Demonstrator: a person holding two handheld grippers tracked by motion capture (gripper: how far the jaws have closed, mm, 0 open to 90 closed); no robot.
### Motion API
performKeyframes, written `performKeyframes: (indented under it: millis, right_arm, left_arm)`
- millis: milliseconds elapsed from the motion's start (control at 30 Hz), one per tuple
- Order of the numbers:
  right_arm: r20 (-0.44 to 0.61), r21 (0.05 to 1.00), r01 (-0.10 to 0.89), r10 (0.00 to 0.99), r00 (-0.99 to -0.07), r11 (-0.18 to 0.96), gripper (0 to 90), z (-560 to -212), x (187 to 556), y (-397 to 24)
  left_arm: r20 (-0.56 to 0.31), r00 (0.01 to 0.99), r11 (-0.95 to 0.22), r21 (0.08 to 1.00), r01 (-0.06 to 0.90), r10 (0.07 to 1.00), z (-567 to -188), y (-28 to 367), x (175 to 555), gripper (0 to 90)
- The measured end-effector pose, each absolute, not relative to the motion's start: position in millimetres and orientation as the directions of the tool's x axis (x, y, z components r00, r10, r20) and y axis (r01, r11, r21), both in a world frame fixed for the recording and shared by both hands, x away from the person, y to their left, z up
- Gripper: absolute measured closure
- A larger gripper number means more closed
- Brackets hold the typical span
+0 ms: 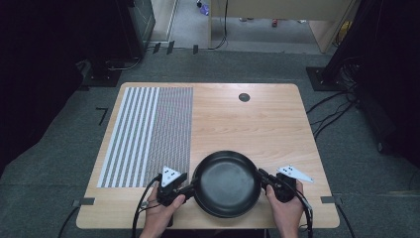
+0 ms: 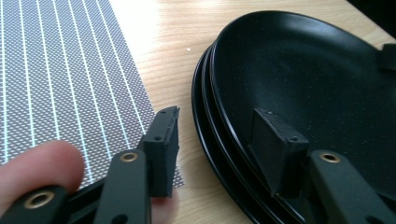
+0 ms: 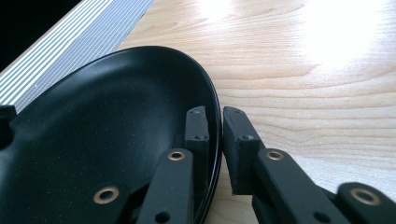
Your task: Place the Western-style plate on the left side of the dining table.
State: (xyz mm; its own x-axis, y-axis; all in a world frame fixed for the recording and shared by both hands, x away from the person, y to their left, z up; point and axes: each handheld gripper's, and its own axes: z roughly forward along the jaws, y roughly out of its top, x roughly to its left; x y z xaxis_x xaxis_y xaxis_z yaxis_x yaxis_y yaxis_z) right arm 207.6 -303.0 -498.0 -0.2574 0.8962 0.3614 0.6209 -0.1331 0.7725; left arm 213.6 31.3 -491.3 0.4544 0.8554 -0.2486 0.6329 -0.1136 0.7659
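Wooden table (image 1: 277,124), pale grain, standing on grey carpet with dark equipment and cables around it.

Left hand (image 1: 157,212): at the near edge, holding the left gripper (image 1: 190,187). Jaws spread wide, straddling the left rim of the stack of black plates (image 1: 227,183); one finger (image 2: 275,149) rests inside the top plate, the other (image 2: 161,149) stands outside the rim over bare wood, not touching it.

Right hand (image 1: 286,210): at the near edge, holding the right gripper (image 1: 261,174). Jaws nearly together, pinching the right rim of the stack; one finger (image 3: 196,133) inside the top plate, the other (image 3: 238,144) outside.

Stack of black plates: between the two grippers, near the front edge.

Striped and dotted mat (image 1: 148,134): beyond and outboard of the left fingers.

Dark round grommet (image 1: 243,97): far side of the table.
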Motion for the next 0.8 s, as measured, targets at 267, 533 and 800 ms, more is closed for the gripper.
performKeyframes:
  millis: [267,533,800]
  right_arm:
    - [0.357,0.757,0.639,0.906,-0.226,-0.138,76.7,-500,207,-296]
    - [0.383,0.76,0.627,0.897,-0.219,-0.171,80.6,-500,206,-300]
    - [0.453,0.736,0.635,0.866,-0.209,-0.232,85.9,-499,205,-302]
  left_arm:
    - [-0.187,0.478,-0.169,0.777,0.606,0.858,-499,18,210,38.9]
    - [-0.182,0.51,-0.196,0.776,0.6,0.841,-497,14,207,43.2]
    - [-0.271,0.501,-0.13,0.767,0.628,0.822,-494,24,210,51.7]
